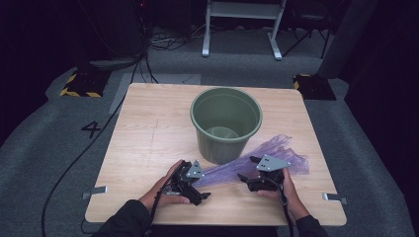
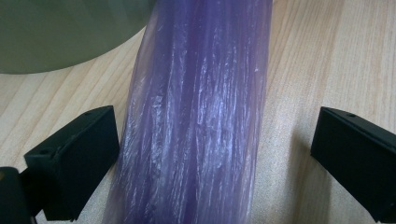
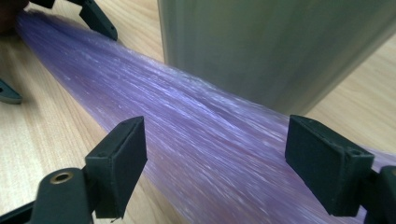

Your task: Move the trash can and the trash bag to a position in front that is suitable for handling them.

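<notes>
A long purple plastic bag [image 1: 276, 152] lies crumpled flat on the wooden table [image 1: 148, 123], running from the front middle out to the right of a green bucket [image 1: 226, 123]. My left gripper [image 1: 200, 183] sits at the bag's narrow near end, open, its jaws straddling the bag [image 2: 201, 116] without closing on it. My right gripper [image 1: 248, 169] is open too, further along the bag [image 3: 196, 126], one jaw on each side. The bucket wall [image 3: 280, 46] rises just behind. The bucket [image 2: 60, 32] looks empty from above.
The left gripper's fingers [image 3: 98, 18] show far off in the right gripper view. Metal clamps [image 1: 95, 191] hold the table's front corners. Grey carpet, cables and a stand's legs [image 1: 242, 29] lie beyond the table's far edge.
</notes>
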A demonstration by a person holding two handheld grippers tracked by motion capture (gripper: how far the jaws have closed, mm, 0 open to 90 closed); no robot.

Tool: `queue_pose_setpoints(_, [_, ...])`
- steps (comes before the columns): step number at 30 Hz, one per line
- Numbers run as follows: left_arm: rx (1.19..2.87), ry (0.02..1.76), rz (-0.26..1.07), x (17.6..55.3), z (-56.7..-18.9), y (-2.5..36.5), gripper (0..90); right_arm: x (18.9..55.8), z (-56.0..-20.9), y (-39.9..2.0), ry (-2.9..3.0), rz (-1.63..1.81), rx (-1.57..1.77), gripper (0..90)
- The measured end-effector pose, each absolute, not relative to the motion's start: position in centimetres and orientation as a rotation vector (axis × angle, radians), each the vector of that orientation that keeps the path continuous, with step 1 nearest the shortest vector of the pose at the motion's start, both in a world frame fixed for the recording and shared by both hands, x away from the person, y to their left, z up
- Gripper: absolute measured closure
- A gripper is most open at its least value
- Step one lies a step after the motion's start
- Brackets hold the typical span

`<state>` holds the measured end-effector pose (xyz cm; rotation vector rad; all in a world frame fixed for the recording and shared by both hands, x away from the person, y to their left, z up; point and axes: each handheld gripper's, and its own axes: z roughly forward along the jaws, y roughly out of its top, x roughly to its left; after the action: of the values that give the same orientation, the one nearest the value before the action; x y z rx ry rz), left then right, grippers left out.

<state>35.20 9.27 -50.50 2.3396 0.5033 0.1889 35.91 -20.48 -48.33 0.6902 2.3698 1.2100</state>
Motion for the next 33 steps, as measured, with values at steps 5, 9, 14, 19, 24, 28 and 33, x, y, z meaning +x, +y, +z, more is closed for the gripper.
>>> queue_pose_setpoints(5, [2.347, 0.493, 0.188, 35.0, -50.5, 9.6, 1.0, 37.2, -49.8, -20.1, 2.438, 1.169, 0.767, 28.2])
queue_pose_setpoints(9, [2.340, 0.499, 0.185, 34.8, -50.5, 9.9, 1.0, 37.8, -50.2, -20.6, 2.459, 1.177, 0.821, 39.5])
queue_pose_setpoints(14, [2.338, 0.510, 0.190, 34.4, -50.5, 11.2, 0.9, 38.2, -50.3, -21.0, 2.444, 1.128, 0.830, 52.1])
queue_pose_setpoints(19, [2.333, 0.541, 0.203, 33.6, -50.5, 13.6, 0.9, 38.4, -50.3, -21.9, 2.451, 1.142, 0.846, 61.2])
queue_pose_setpoints(24, [2.324, 0.590, 0.223, 32.9, -50.5, 16.6, 0.9, 38.9, -50.2, -24.3, 2.422, 1.133, 0.896, 67.1])
queue_pose_setpoints(28, [2.312, 0.630, 0.240, 32.5, -50.6, 18.1, 0.9, 39.1, -50.2, -25.4, 2.409, 1.129, 0.923, 67.1])
queue_pose_setpoints(33, [2.303, 0.678, 0.257, 32.0, -50.6, 19.5, 0.9, 39.2, -50.1, -26.8, 2.373, 1.143, 0.969, 59.9])
